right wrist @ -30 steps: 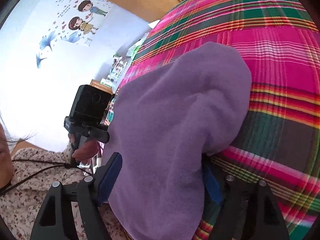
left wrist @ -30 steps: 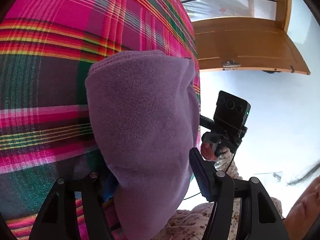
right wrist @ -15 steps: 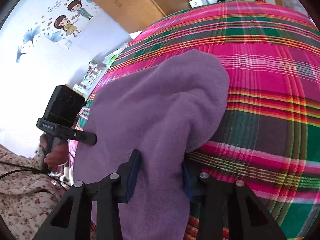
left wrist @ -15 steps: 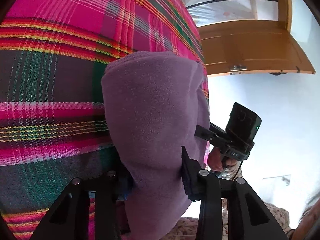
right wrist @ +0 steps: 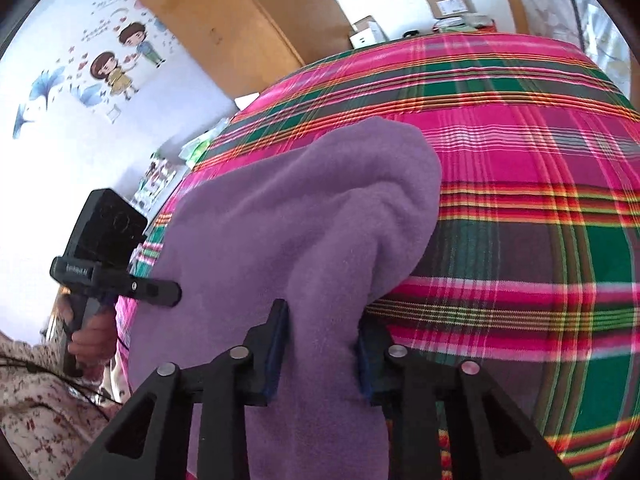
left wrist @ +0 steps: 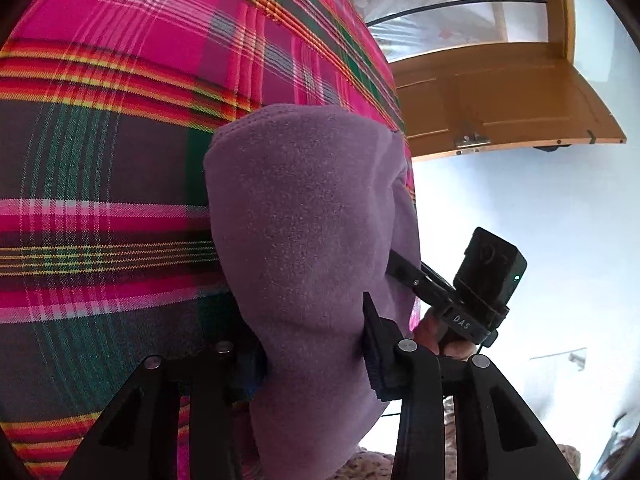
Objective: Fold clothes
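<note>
Left wrist view first: my left gripper (left wrist: 316,364) sits at the bottom centre of the frame, its jaws closed in on a bunched fold of the purple fleece garment (left wrist: 308,240), pads pressing the cloth from both sides. The fleece rises from the jaws up through the middle of the frame and lies over the pink, green and red plaid bedspread (left wrist: 120,160), which fills the whole left half. At right centre, my right gripper (left wrist: 404,270) reaches into the fleece's far edge, its camera block sticking up, my right hand (left wrist: 434,334) wrapped round the handle just below it. A wooden door (left wrist: 500,108) stands in the upper right against a white wall.

Right wrist view now: the right gripper (right wrist: 322,354) is at bottom centre, and its jaws have just been closing; they now pinch a thick fold of the fleece (right wrist: 288,240) between the blue pads. The cloth humps up through the centre and drapes down the lower left. Plaid bedspread (right wrist: 520,200) covers the right side and top. At left centre, my left gripper (right wrist: 170,292) pokes into the fleece's edge, my left hand (right wrist: 90,340) on its grip, a floral sleeve (right wrist: 36,400) in the lower left corner. Cartoon wall stickers (right wrist: 116,64) sit upper left, beside a wooden cabinet (right wrist: 240,20).
</note>
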A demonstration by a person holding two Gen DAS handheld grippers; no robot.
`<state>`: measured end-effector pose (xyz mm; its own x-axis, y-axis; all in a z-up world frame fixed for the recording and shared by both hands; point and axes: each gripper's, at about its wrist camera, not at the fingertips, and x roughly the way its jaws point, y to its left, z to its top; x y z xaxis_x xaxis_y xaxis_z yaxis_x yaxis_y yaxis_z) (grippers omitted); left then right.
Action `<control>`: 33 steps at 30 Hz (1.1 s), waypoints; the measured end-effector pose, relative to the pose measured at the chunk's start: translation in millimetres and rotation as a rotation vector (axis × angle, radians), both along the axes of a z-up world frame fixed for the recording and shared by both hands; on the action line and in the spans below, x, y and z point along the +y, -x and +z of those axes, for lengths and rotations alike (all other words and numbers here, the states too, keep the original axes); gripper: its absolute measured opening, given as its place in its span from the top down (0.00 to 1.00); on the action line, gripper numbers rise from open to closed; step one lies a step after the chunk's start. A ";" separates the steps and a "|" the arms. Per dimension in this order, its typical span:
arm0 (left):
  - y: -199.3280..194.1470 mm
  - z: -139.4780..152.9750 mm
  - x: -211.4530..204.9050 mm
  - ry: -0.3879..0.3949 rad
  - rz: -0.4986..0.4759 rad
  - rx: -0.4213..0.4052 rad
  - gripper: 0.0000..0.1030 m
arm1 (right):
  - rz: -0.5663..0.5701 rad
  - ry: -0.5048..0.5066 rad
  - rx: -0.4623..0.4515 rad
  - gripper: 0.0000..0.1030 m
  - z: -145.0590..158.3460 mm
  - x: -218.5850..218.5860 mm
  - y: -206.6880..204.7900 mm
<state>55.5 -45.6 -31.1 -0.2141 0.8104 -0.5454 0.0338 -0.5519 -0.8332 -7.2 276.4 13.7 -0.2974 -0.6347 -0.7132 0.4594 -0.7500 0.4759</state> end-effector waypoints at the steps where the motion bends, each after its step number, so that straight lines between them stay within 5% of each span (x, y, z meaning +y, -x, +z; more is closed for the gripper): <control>1: 1.6 1.4 -0.6 0.004 -0.003 0.001 0.62 | -0.010 0.002 0.004 0.73 1.6 -1.9 -1.7; 17: 41.6 22.6 -54.9 -0.027 0.045 0.041 0.63 | -0.071 0.098 0.011 0.75 24.4 -42.6 -1.2; 33: 126.0 45.5 -138.6 0.056 0.148 0.073 0.63 | -0.072 0.157 -0.037 0.75 18.4 -118.0 51.1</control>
<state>-70.5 -184.2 14.4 -0.3695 0.7359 -0.5674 0.0589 -0.5909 -0.8046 -58.2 158.4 32.1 -0.3219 -0.7169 -0.6184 0.3870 -0.6958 0.6051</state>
